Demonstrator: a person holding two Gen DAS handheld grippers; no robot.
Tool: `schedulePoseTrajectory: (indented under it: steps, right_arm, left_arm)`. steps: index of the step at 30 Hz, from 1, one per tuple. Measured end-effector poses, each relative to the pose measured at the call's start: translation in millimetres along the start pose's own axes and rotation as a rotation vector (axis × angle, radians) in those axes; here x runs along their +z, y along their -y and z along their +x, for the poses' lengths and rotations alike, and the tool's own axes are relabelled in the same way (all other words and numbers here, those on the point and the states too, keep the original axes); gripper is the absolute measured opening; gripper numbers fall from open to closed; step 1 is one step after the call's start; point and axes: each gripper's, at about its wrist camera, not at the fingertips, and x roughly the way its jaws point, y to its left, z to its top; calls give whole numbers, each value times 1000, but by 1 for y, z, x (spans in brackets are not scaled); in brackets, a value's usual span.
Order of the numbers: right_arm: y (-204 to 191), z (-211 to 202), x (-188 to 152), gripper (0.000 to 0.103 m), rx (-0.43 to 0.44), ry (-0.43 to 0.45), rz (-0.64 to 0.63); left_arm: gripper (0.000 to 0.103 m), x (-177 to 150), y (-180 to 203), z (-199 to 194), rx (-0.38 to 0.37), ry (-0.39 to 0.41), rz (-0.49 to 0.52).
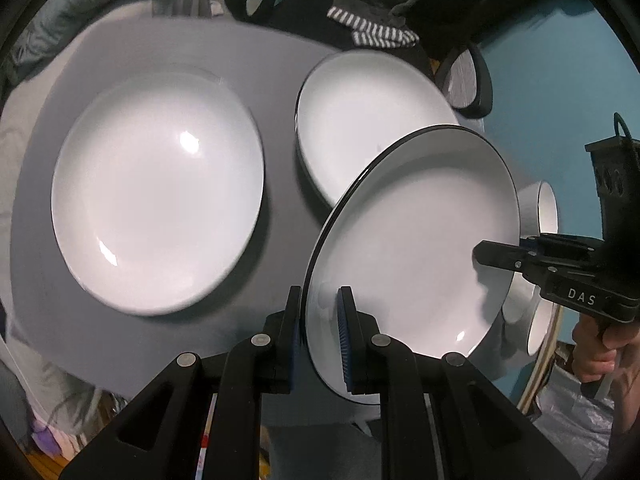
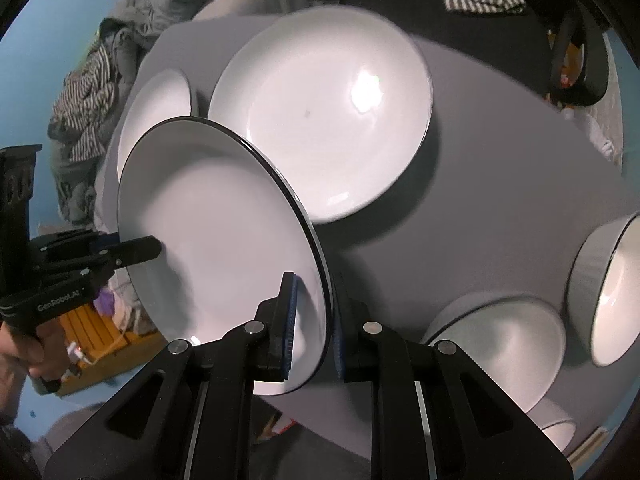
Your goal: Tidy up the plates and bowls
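Item, nearest: left tongs [image 1: 320,336] pinching one rim of a black-edged white plate [image 1: 416,248], right tongs [image 2: 314,320] pinching the opposite rim, the plate carried tilted and clear of the grey tabletop [image 1: 280,240]; best handled by keeping both grips level and matched, so the rim does not slip. Item, farther: a large plate [image 1: 156,192] and a second plate [image 1: 360,120] lying flat, likely stacking spots; two bowls [image 2: 504,344] beside them, to be avoided in lowering.
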Motion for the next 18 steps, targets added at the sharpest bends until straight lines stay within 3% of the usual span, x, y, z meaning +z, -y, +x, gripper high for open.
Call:
schedulePoseTrajectory:
  steps: [9,18]
  right_arm:
    - [19,-5,39,16,0,36,17]
    - [38,5,74,17,11,13,54]
  left_arm:
    - [16,51,6,7,52,15,18]
    - [17,88,15,28,91,-14,11]
